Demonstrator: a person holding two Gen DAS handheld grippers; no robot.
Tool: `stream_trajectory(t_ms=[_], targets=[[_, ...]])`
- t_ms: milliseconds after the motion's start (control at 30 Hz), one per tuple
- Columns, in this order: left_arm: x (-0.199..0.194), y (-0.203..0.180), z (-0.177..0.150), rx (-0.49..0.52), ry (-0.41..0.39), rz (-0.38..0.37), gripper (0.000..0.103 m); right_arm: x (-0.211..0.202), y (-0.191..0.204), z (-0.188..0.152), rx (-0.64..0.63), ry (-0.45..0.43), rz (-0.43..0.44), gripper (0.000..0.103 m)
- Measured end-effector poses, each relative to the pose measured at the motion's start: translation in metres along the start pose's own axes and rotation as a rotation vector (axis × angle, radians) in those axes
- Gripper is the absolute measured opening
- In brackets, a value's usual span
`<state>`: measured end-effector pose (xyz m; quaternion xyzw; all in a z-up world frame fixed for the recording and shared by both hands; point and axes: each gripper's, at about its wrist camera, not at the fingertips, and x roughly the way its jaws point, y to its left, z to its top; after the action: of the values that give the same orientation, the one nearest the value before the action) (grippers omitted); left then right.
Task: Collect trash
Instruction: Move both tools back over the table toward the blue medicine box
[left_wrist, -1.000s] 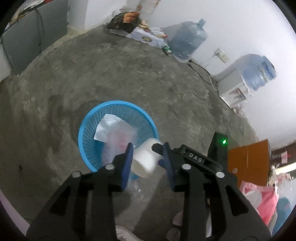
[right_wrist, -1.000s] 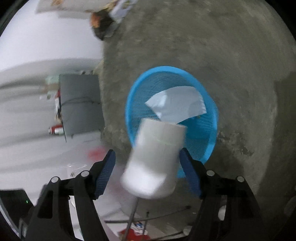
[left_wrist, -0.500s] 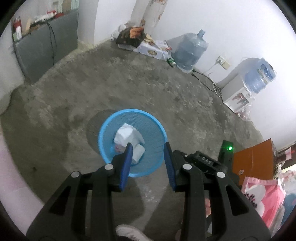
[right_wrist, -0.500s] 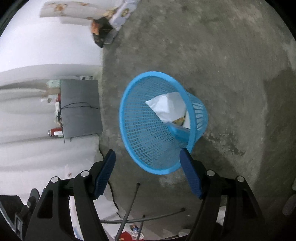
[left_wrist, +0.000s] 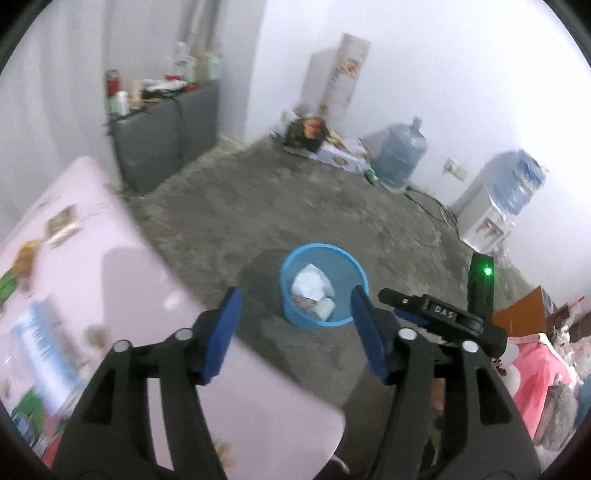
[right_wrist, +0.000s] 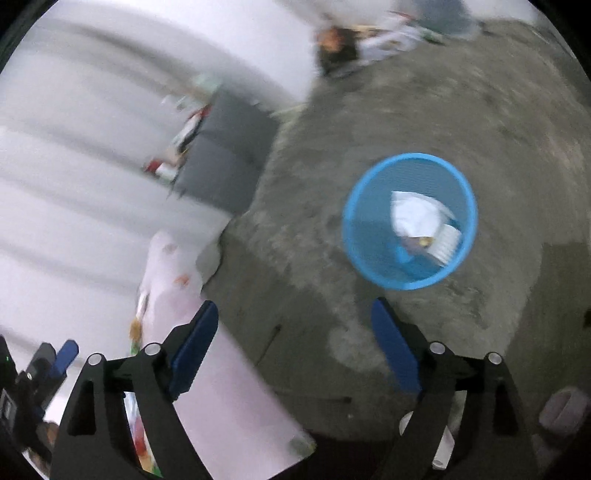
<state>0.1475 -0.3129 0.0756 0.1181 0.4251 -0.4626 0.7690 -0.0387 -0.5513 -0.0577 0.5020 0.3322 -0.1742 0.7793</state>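
Trash (left_wrist: 312, 291) now binned, both tongs opening, empty.

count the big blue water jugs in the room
2. One water jug stands on the floor by the far wall, beside the flat boxes. The other jug sits on the white dispenser to its right. More may be hidden outside the view.

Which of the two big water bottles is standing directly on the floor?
The bare water jug by the far wall; the other bottle sits atop the white dispenser.
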Motion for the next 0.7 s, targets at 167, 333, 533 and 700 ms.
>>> stream_trajectory(t_ms=[167,333,533,700], targets=[[-0.106,0.06,-0.031,-0.097,-0.101,0.087,0.074,-0.011,0.065,-0.031,-0.185,0.074,0.073,0.086],[-0.21,0.133,-0.079,-0.222,-0.255,0.268,0.081,-0.002,0.114,-0.056,-0.298,0.163,0.145,0.086],[-0.275,0.204,-0.142,-0.394,-0.333,0.388,0.083,0.021,0.176,-0.085,-0.414,0.264,0.188,0.086],[-0.274,0.251,-0.17,-0.48,-0.296,0.381,0.083,0.042,0.221,-0.111,-0.487,0.319,0.195,0.086]])
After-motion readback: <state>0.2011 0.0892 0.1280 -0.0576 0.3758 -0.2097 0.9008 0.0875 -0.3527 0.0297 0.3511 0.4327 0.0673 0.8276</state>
